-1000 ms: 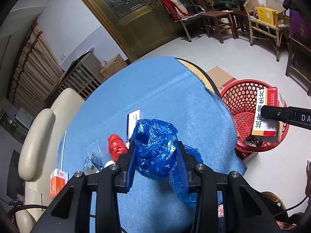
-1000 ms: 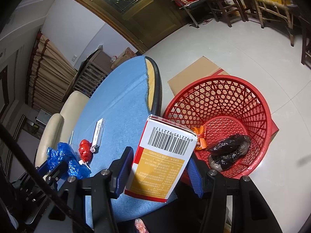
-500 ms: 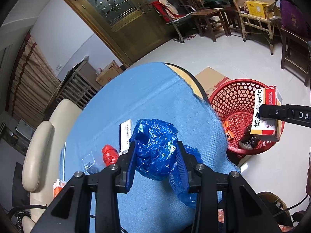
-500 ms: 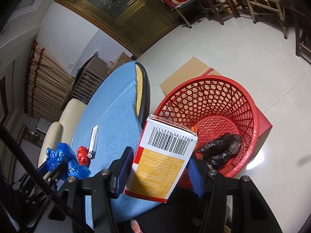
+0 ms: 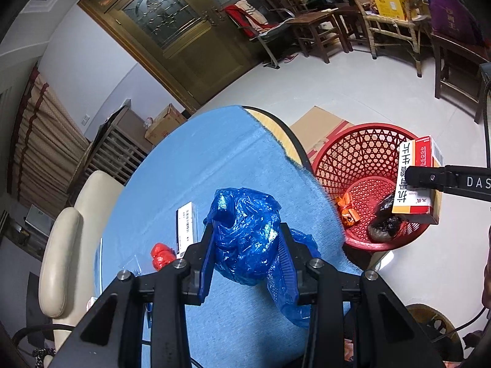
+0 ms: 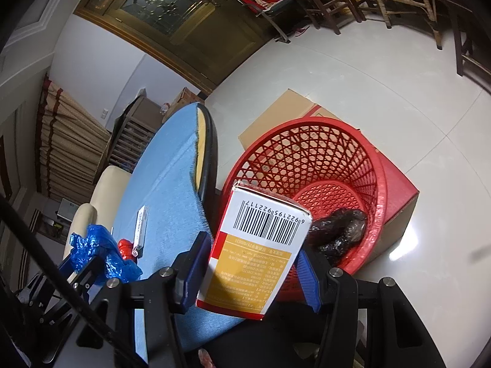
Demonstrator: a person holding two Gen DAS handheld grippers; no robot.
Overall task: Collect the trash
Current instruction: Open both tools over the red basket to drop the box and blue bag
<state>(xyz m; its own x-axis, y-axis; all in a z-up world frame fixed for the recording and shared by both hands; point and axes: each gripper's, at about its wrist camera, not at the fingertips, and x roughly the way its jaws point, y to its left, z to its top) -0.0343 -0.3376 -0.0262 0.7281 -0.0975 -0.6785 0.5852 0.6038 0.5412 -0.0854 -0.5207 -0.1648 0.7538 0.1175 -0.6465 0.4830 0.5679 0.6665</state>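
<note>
While the left gripper (image 5: 247, 247) is clamped on a crumpled blue plastic bag (image 5: 245, 239) above the blue-covered table (image 5: 196, 159), a white/orange carton (image 6: 257, 251) is pinched betw. the right gripper (image 6: 250, 268) pads, held just over the near rim of the red basket (image 6: 337, 150) on the floor. A dark bag (image 6: 340, 230) & an orange wrapper (image 5: 346, 210) are seen inside it. A red wad (image 5: 161, 253) & a flat white box (image 5: 185, 225) are left on the table.

Cream chair (image 5: 64, 245) beside blue-clothed table (image 5: 214, 159); wooden door (image 5: 172, 30) beyond.
</note>
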